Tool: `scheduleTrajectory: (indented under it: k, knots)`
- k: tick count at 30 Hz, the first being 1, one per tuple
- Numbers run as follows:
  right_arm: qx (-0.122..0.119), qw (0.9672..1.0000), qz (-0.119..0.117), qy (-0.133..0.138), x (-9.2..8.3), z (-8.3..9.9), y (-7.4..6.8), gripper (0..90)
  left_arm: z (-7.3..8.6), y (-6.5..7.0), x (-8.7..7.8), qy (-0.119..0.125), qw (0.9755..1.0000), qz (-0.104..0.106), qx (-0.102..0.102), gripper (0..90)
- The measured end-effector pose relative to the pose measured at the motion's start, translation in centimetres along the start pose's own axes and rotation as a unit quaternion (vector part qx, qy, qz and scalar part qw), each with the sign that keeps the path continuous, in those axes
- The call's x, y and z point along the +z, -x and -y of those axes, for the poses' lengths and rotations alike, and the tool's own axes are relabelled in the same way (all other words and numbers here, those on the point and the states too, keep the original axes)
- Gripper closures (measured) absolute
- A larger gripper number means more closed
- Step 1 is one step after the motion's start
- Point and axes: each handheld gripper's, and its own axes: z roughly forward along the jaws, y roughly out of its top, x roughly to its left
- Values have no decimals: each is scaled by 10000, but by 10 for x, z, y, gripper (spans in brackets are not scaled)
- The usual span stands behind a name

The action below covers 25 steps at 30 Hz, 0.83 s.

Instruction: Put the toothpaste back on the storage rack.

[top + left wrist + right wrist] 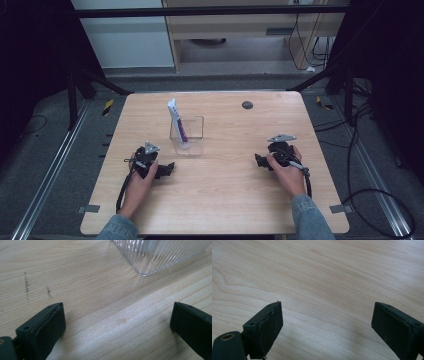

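two grippers point(167, 169) point(258, 161), one tube point(177, 124), one clear container point(192, 142)

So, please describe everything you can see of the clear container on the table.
The clear container is a small box that looks like transparent plastic, open at the top, with fine vertical ribs on its wall and a rounded bottom corner in the left gripper view. It stands upright on the wooden table, left of the middle. A white tube with purple print stands in it, leaning so that its top points to the far left above the rim. The left gripper is close by but apart from it.
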Motion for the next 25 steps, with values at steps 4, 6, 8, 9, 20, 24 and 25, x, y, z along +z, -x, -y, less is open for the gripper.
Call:
scheduleTrajectory:
  k: [4, 6, 8, 9, 20, 24, 25]
  knots:
    - [175, 9998, 110, 29, 3, 6, 7, 103, 0, 0, 0, 0, 10000, 0, 1, 0]
    - [223, 9996, 153, 43, 5, 9, 10, 103, 0, 0, 0, 1, 10000, 0, -1, 0]
    - [244, 9995, 211, 6, 6, 10, 11, 102, 0, 0, 0, 0, 10000, 0, 1, 0]
    - [323, 9992, 246, 11, 8, 10, 13, 101, 0, 0, 0, 2, 10000, 0, -2, 0]
    - [418, 9985, 344, 75, 18, 12, 14, 55, 0, 0, 0, 2, 10000, -2, 1, 0]
    - [565, 9973, 460, -21, 19, 12, 13, 3, 0, 0, 0, 3, 10000, -1, 2, 0]
    - [666, 9962, 563, -24, 19, 12, 13, 2, 0, 0, 0, 2, 10000, -1, 4, 0]
